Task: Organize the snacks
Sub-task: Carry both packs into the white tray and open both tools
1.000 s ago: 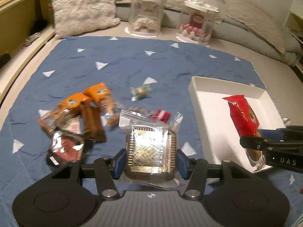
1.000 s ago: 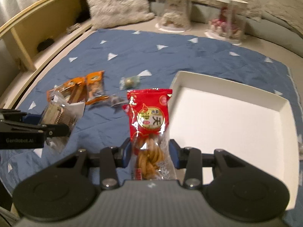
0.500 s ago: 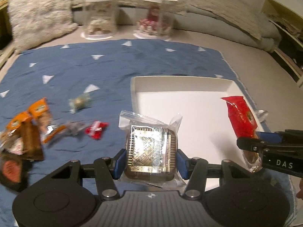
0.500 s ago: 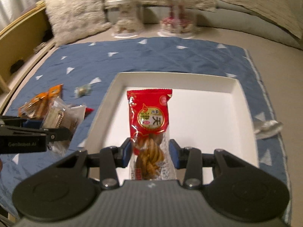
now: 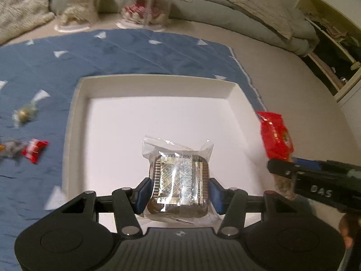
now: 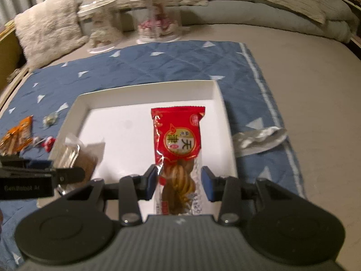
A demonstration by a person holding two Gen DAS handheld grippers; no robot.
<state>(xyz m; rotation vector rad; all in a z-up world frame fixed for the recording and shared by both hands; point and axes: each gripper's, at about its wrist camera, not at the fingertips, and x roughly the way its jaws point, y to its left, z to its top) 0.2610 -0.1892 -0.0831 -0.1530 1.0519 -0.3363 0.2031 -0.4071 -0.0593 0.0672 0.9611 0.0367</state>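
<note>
Now left jaws clamp a clear-wrapped cake point(image 5: 179, 178), right jaws a red twist packet point(image 6: 178, 149).

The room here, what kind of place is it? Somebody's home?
Most likely a bedroom or lounge at home. A blue quilted blanket lies over a wide soft bed or sofa surface, a fluffy cushion sits at the back, and dolls stand in clear display cases.

Each gripper is matte black plastic. The left gripper point(image 5: 179, 190) and the right gripper point(image 6: 179, 180) share one build: two blue pads on jointed black link arms fastened with silver screws, a ribbed central plate, and round discs to either side. White lettering marks their side faces: "DAS" on the right unit, "GenRobot AI" on the left.
</note>
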